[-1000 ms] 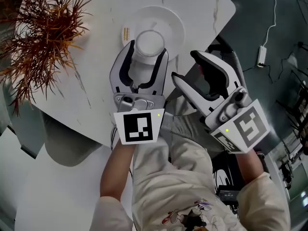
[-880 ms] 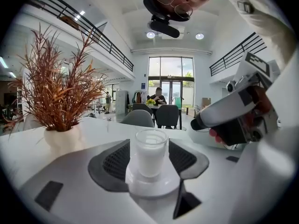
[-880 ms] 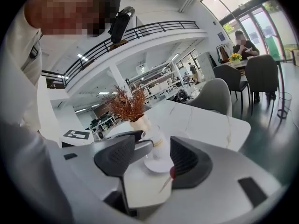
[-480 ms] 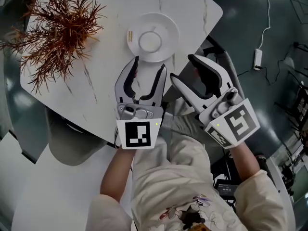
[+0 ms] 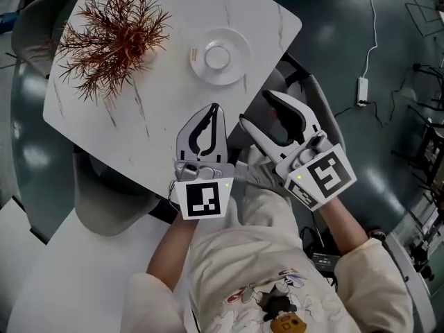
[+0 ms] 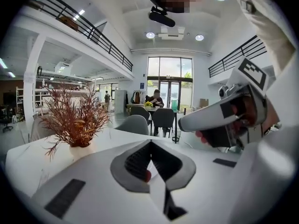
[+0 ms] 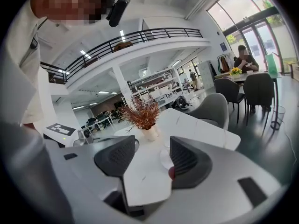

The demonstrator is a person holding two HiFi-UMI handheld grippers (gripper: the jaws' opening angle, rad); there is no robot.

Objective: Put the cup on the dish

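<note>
On the tabletop, a dried plant is seen left of the dish. On the person's side of the dish, the left claw has just been closed on nothing, and the right claw is held open, empty. The cup is set on the dish.

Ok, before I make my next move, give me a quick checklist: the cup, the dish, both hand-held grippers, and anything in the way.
1. Cup stands on the dish, near its centre: ok.
2. Left hand-held gripper is apart from the cup: ok. Its jaws have just been closing and are together with nothing between them.
3. Right hand-held gripper is empty, jaws apart: ok.
4. Plant stands apart from the dish: ok.
5. Whether the cup holds anything: cannot tell.
</note>
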